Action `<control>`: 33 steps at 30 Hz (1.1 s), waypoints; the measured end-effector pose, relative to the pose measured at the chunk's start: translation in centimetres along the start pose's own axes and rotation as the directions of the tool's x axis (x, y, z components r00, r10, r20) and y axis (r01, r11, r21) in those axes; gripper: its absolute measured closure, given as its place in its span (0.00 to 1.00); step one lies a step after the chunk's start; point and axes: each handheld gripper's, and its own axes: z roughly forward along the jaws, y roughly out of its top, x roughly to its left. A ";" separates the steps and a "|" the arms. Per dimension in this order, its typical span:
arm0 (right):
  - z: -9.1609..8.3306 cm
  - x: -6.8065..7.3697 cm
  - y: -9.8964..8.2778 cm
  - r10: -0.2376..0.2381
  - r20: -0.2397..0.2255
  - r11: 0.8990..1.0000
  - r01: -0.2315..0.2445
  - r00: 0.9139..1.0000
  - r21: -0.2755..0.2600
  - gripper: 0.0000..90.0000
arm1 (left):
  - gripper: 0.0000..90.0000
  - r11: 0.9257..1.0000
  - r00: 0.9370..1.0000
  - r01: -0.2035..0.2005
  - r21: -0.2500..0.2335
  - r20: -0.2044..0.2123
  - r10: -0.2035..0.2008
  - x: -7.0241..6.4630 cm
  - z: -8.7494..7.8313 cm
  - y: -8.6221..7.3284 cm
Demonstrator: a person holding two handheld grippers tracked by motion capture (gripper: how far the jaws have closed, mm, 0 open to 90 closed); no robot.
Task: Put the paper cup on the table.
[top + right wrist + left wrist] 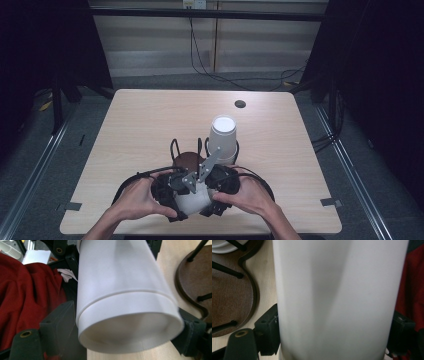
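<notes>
Both hands meet at the table's front middle over a white paper cup (192, 201) that lies on its side between the two grippers. My left gripper (170, 192) is shut on it: the cup's wall (337, 300) sits between the black jaws, whose pads (268, 331) press on its sides. My right gripper (220, 187) is shut on the wide mouth end (130, 315), where a step runs around the cup as if two cups are nested. The left gripper's jaws show at the cup's far end (60, 250).
A wire cup rack on a brown base (187, 160) stands just beyond the hands, with an upside-down white cup (223, 135) in its right ring. A round hole (240, 104) sits at the table's far side. Red cloth (25, 290) lies below the table's front edge.
</notes>
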 end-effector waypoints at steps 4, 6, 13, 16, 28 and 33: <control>0.3 -0.1 0.0 0.008 -0.005 1.000 -0.008 1.000 0.007 0.19 | 0.20 1.000 1.000 -0.009 0.004 0.012 0.009 -0.1 0.2 0.1; 0.4 -0.1 0.0 0.002 -0.014 1.000 -0.002 1.000 0.004 0.21 | 0.20 1.000 1.000 -0.017 0.006 0.012 0.017 -0.1 0.4 0.2; 0.4 0.0 0.0 -0.004 -0.031 1.000 0.004 0.999 -0.002 0.23 | 0.20 0.999 0.999 -0.002 -0.036 0.033 0.003 -0.1 0.1 0.0; 0.4 0.0 0.0 -0.014 -0.025 1.000 0.014 1.000 -0.004 0.27 | 0.20 0.999 0.999 -0.008 -0.033 0.045 0.009 0.0 0.1 0.0; 0.4 -0.1 0.0 -0.006 -0.015 1.000 0.006 1.000 0.011 0.29 | 0.16 0.997 0.998 -0.026 -0.070 0.047 0.029 0.1 0.2 -0.3; 0.2 -0.3 0.0 0.005 -0.012 1.000 -0.005 1.000 -0.005 0.29 | 0.15 0.994 1.000 -0.005 -0.112 0.023 0.007 0.2 0.0 -0.6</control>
